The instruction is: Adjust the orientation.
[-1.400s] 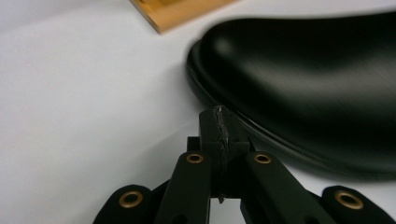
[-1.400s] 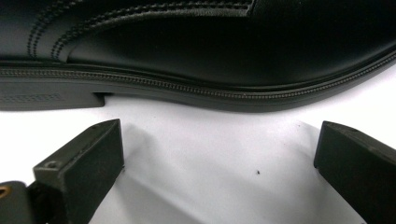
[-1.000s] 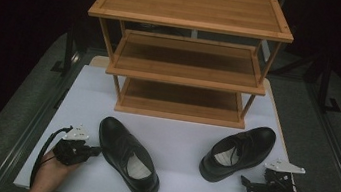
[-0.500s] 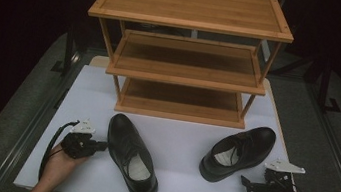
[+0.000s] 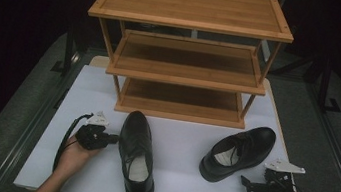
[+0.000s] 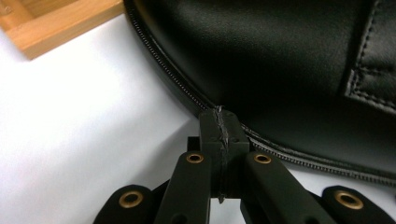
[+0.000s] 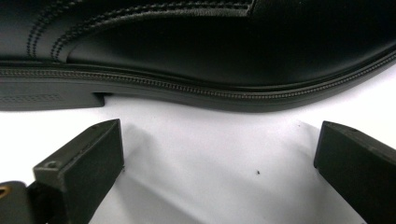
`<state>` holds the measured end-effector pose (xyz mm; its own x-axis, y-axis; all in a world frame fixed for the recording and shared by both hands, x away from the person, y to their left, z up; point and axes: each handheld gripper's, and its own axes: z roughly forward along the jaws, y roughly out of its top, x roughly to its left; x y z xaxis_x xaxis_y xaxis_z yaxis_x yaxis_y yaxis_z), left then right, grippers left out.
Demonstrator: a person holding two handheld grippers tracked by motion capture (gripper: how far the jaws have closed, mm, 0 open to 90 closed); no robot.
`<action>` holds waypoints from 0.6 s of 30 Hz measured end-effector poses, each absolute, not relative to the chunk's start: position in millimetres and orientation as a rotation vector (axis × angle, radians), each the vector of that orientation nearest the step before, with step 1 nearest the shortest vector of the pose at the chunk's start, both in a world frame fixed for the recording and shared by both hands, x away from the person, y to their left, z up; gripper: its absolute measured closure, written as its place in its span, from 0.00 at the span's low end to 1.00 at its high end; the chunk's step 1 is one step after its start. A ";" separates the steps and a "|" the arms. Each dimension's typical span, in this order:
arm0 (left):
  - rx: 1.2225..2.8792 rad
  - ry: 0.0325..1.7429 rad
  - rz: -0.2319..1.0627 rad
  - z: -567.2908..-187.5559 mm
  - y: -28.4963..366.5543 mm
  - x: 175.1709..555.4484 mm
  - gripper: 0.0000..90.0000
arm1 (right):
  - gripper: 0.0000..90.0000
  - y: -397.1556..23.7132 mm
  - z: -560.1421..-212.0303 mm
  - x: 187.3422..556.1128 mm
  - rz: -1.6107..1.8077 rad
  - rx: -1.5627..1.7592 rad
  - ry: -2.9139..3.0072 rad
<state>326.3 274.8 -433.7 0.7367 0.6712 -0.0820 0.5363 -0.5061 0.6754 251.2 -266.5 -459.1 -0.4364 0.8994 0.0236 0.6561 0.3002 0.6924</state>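
As seen from the high view, the left gripper [image 5: 111,138] touches the left shoe [image 5: 135,158] before the rack [image 5: 187,58]; the right shoe [image 5: 237,153] lies near the right gripper [image 5: 247,183].

Left gripper view: jaws pressed together, tips against the shoe's welt.

Right gripper view: jaws spread, empty.

two shoes [image 5: 137,154] before rack [image 5: 187,53], on table [image 5: 182,143]

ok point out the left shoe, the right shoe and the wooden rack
left shoe [image 5: 137,147], high view, on its vamp
right shoe [image 5: 253,140], high view, on its toe cap
wooden rack [image 5: 193,6], high view, on its top shelf
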 end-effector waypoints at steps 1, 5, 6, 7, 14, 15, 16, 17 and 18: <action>2.236 0.901 0.256 -433.7 269.9 330.0 1.00 | 0.01 -266.5 -459.1 251.2 0.906 1.395 2.205; 2.235 0.894 0.260 -434.2 260.4 337.2 1.00 | 0.01 -266.5 -459.1 251.2 0.906 1.395 2.204; 2.235 0.894 0.260 -434.2 260.4 337.2 1.00 | 0.01 -266.5 -459.1 251.2 0.906 1.395 2.204; 2.233 0.893 0.256 -434.7 256.7 340.1 1.00 | 0.01 -266.5 -459.1 251.2 0.906 1.395 2.204; 2.245 0.880 0.276 -433.6 248.6 343.5 1.00 | 0.01 -266.6 -459.1 251.2 0.907 1.394 2.204; 2.226 0.872 0.249 -431.7 250.8 341.6 1.00 | 0.01 -266.5 -459.1 251.1 0.907 1.394 2.204; 2.226 0.872 0.249 -431.7 250.8 341.6 1.00 | 0.01 -266.5 -459.1 251.1 0.907 1.394 2.204; 2.226 0.861 0.253 -428.0 252.7 334.9 1.00 | 0.01 -266.6 -459.1 251.1 0.907 1.393 2.204; 2.226 0.861 0.253 -428.0 252.7 334.9 1.00 | 0.01 -266.6 -459.2 251.1 0.907 1.393 2.204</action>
